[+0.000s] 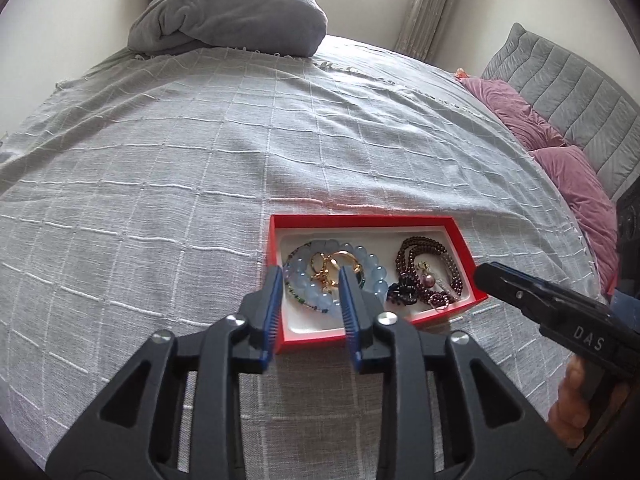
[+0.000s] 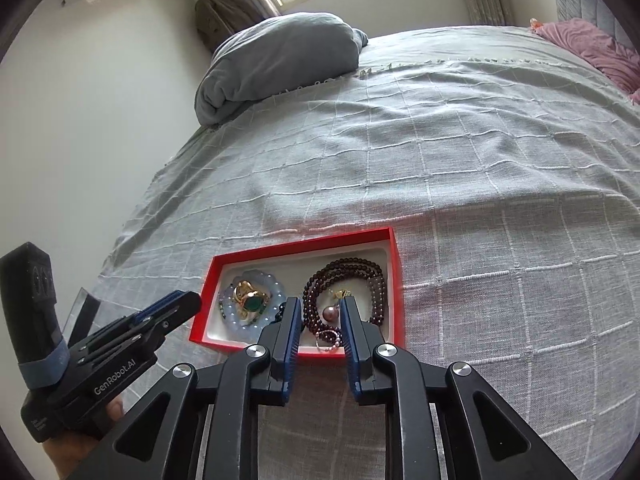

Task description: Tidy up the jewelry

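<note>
Red tray (image 1: 276, 240) showing white lining; pale-blue beads (image 1: 372, 268), maroon beads (image 1: 424, 246); grey bedspread (image 1: 180, 160) showing white grid, frame centre.

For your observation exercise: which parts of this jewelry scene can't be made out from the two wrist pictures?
- Left wrist view: near-left corner of the red box, hidden by the left gripper.
- Right wrist view: near rim, hidden by the right gripper.
- Both views: how the dark bead strands tangle, too small.
</note>
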Tool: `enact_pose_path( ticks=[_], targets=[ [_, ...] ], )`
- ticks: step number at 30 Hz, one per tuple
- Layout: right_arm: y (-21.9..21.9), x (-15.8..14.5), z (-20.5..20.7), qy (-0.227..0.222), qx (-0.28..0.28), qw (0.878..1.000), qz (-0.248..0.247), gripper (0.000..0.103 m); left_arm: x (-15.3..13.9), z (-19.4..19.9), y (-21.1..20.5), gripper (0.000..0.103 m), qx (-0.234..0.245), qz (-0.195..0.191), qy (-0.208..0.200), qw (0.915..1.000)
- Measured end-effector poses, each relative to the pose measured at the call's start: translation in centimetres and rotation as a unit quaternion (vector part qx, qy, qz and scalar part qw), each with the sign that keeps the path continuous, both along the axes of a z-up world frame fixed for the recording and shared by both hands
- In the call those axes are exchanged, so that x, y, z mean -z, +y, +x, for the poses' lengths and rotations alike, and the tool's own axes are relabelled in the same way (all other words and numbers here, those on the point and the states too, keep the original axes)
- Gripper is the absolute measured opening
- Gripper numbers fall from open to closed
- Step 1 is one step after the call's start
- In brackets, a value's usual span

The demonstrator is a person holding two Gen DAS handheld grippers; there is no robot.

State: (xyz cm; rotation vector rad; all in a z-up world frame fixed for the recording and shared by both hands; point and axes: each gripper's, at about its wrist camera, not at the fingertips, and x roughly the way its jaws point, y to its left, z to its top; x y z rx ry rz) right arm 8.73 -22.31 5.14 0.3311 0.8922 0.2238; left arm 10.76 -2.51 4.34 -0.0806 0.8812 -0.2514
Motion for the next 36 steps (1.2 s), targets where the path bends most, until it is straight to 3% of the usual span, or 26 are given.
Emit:
enact_pose_path(
  ticks=[2, 6, 8, 10, 14, 21, 26, 30, 36],
  targets=[
    [0.7, -0.2, -1.1, -0.005, -0.006, 1.0, -0.024, 0.024, -0.1, -0.6, 0.1, 0.054, -0.008, 0.019, -0.013, 0.9997],
    [1.6, -0.4, -3.6, -0.013, -0.018, 0.998, -0.065, 0.028, 0.0, -1.4, 0.5, 0.056, -0.031, 0.056, -0.017, 0.9978],
    [1.7, -0.7, -4.5, -0.018, -0.023, 0.997, -0.07, 0.03, -0.1, -2.0, 0.8, 0.062, -0.041, 0.059, -0.02, 0.9972],
    [1.9, -1.2, -5.1, -0.027, -0.026, 0.996, -0.076, 0.046, -0.2, -2.6, 0.9, 0.07, -0.051, 0.072, -0.029, 0.9957],
    [2.2, -2.2, -5.9, -0.04, -0.026, 0.996, -0.077, 0.056, -1.0, -3.9, 0.8, 0.079, -0.057, 0.083, -0.052, 0.9936],
    [2.7, -3.1, -7.6, -0.059, -0.024, 0.992, -0.11, 0.085, -1.7, -5.9, 0.7, 0.084, -0.056, 0.075, -0.063, 0.9936],
    [2.9, -2.9, -8.1, -0.048, -0.032, 0.992, -0.115, 0.089, -2.1, -6.8, 0.7, 0.093, -0.06, 0.078, -0.075, 0.9923],
    [2.1, -2.5, -8.1, -0.044, -0.012, 0.992, -0.114, 0.103, -2.1, -7.3, 0.7, 0.1, -0.065, 0.081, -0.07, 0.9922],
    [1.8, -1.8, -8.2, -0.026, 0.005, 0.993, -0.119, 0.103, -1.6, -7.5, 0.5, 0.1, -0.079, 0.103, -0.06, 0.9897]
  ],
)
